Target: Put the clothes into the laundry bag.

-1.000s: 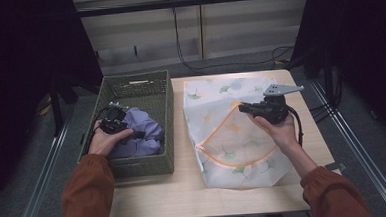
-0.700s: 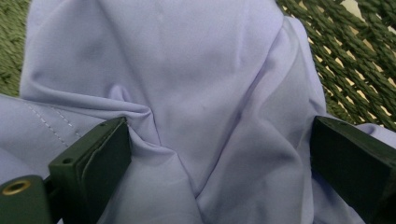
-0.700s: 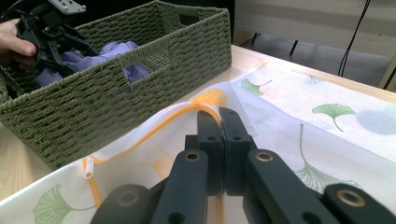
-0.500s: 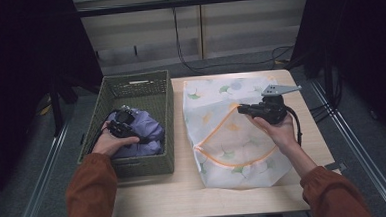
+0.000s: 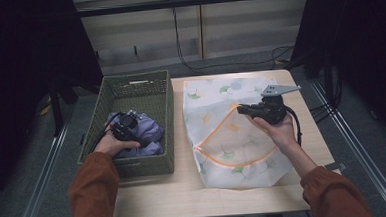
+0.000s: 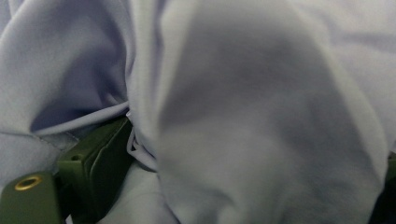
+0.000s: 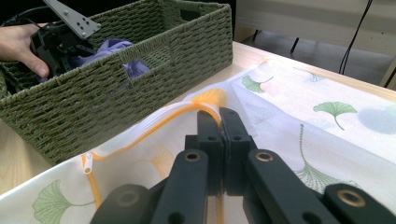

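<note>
1. In the high view, the left gripper [image 5: 134, 131] sits at centre left of the frame, down inside the green woven basket [image 5: 161, 97] and pressed into the lilac garment [image 5: 150, 136] bundled at the basket's near end
2. In the left gripper view, lilac cloth billows between the jaws; one dark jaw shows at lower left and the other just peeks in at the lower right edge, so they stand wide apart. They have just been closing a little around the fabric, but I see no clamp on it, so I call this claw released
3. The right gripper [image 5: 243, 110] is at centre right of the high view, over the white mesh laundry bag [image 5: 234, 161] printed with ginkgo leaves, which lies flat on the wooden table [image 5: 185, 194]
4. In the right gripper view, its jaws are clenched on the bag's orange-trimmed opening edge [image 7: 154, 126], lifting it a little off the bag
5. The basket stands just beside the bag, to its left
</note>
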Motion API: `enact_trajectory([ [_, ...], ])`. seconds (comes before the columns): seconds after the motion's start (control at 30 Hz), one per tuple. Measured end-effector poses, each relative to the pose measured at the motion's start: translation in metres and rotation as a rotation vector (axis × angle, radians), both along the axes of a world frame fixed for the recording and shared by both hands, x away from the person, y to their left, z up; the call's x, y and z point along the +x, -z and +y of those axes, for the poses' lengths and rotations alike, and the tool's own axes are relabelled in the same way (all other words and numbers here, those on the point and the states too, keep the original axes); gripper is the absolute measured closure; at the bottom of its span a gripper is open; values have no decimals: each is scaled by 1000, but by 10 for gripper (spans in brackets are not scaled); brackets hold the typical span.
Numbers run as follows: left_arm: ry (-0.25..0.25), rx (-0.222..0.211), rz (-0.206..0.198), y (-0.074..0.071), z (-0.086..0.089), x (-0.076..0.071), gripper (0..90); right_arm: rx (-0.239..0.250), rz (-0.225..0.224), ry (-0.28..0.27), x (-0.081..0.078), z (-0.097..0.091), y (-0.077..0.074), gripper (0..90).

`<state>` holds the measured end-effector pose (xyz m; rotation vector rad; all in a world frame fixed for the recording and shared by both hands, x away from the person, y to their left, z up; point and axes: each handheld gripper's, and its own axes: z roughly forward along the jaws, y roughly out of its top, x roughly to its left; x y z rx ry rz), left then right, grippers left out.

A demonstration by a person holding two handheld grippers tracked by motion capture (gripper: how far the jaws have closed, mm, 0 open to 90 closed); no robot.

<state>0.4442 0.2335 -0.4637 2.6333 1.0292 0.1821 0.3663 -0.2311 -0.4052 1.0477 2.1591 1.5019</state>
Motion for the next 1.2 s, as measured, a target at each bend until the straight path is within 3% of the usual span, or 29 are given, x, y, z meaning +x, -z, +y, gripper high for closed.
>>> enact_trajectory([
  [0.07, 27, 33, -4, 3, -1, 0, 81, -1, 4, 0, 0, 0, 0, 894],
  [0.13, 25, 36, -9, 7, -2, -1, 77, -3, 4, -1, 0, 0, 1, 894],
  [0.17, 52, 63, -6, 6, -1, 0, 66, -3, 3, -5, 0, 0, 1, 893],
  [0.2, 38, 47, -19, 10, -2, -1, 55, -4, 7, -4, 0, 1, 1, 893],
  [0.27, 68, 65, -28, 11, -3, -1, 21, -6, 8, -5, 0, 1, 1, 893],
  [0.37, 28, 61, -28, 13, -2, -1, 0, -5, 10, -7, 0, 1, 1, 890],
  [0.43, 27, 62, -32, 13, -1, -1, 0, -5, 9, -10, 0, 1, 1, 889],
  [0.53, -16, 72, -7, 12, -2, 0, 14, -6, 10, -13, 0, 1, 1, 889],
  [0.6, -21, 85, 0, 8, 0, 2, 77, -8, 8, -14, 0, 1, 1, 889],
  [0.67, -63, 71, 23, 6, -1, 2, 144, -13, 6, -22, 0, 2, 1, 890],
  [0.7, -67, 97, 4, 4, 0, 3, 202, -14, 7, -26, 0, 2, 1, 891],
  [0.73, -101, 93, 13, 1, 1, 2, 298, -18, 6, -26, -1, 3, 1, 891],
  [0.77, -107, 75, 16, 0, 3, 3, 333, -17, 5, -26, -1, 3, 1, 891],
  [1.07, -76, 107, 11, -6, 1, 1, 568, -18, 8, -26, 0, 2, 1, 893],
  [1.2, -107, 78, -8, -9, 2, 0, 708, -20, 13, -25, 0, 2, 2, 894],
])
